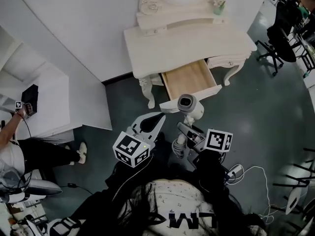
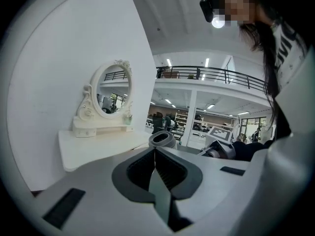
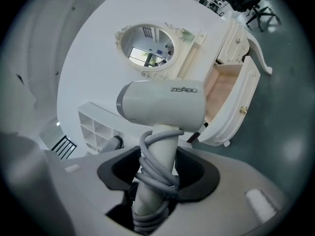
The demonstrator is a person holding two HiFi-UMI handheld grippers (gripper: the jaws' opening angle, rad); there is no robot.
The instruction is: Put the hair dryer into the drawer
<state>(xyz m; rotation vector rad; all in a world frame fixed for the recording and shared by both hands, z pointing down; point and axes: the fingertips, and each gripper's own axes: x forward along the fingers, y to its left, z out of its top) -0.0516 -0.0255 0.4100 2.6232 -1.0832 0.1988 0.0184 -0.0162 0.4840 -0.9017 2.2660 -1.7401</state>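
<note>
A white hair dryer (image 1: 188, 104) with its grey cord wound round the handle stands upright in my right gripper (image 1: 186, 134). The jaws are shut on the handle (image 3: 156, 173), and the barrel (image 3: 162, 104) lies crosswise above them. The dryer hangs just in front of the open wooden drawer (image 1: 189, 80) of the white dressing table (image 1: 187, 43). The drawer (image 3: 221, 87) is to the right of the dryer in the right gripper view. My left gripper (image 1: 156, 122) is beside the dryer on the left, its pads closed together (image 2: 155, 154) with nothing between them. Beyond its tips, the dryer's nozzle (image 2: 162, 139) shows.
An oval mirror (image 2: 112, 90) in a carved frame stands on the tabletop, with a small green bottle (image 1: 219, 5) at its right end. A white shelf unit (image 1: 44, 97) and a seated person (image 1: 29, 154) are at the left. A black office chair (image 1: 280, 38) is at the far right. Cables (image 1: 251, 181) trail on the floor.
</note>
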